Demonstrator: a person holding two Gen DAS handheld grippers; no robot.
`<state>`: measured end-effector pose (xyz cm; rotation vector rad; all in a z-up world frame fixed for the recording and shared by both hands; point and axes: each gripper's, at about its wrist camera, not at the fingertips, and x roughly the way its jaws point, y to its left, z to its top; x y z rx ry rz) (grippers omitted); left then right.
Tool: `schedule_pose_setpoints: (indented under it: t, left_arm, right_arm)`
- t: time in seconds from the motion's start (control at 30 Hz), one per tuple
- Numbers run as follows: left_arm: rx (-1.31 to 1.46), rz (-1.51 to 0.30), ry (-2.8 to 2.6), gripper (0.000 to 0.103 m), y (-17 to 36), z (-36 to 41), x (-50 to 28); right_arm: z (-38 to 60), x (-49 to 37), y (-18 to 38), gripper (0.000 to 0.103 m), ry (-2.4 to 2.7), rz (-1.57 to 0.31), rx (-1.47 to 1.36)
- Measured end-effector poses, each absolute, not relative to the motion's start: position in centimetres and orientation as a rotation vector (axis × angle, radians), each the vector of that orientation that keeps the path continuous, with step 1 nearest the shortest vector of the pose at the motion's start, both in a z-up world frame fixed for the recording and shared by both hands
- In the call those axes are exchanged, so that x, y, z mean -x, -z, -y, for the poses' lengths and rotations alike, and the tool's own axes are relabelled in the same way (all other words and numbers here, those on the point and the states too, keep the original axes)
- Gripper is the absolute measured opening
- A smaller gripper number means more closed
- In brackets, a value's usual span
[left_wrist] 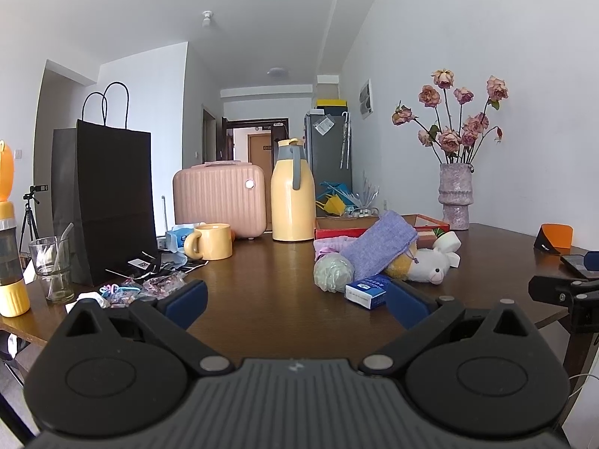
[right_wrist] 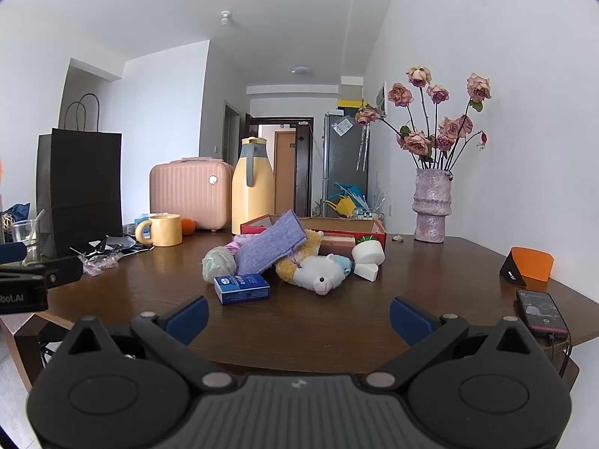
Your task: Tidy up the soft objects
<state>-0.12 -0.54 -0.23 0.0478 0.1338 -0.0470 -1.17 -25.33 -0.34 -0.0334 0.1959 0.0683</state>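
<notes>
A: Where is the plush toy (right_wrist: 318, 269) found?

B: On the desk (right_wrist: 337, 321), in the pile before the red box (right_wrist: 314, 226), under the purple pouch (right_wrist: 267, 249).

A: How is it handled?

B: As light and squashy; its body is best pinched. Both the left gripper (left_wrist: 295, 301) and the right gripper (right_wrist: 299, 316) are held spread, empty.

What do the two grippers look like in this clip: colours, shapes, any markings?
Both look alike. The left gripper and right gripper each have a black body with two round housings, a ribbed grey centre plate bearing a small logo, silver pivot pins, black linkage arms and blue pads. The right view shows white lettering ending "bot.AI" on the left one's side.
</notes>
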Motion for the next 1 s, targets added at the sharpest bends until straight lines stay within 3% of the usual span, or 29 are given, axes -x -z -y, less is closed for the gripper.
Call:
schedule_pose_setpoints:
  t: [1.0]
  left_arm:
    - [-0.044,-0.147,0.041,0.103,0.45,0.54,-0.31]
  right_arm:
    - [25.22,1.01,0.39,0.103,-0.054,-0.195,0.051]
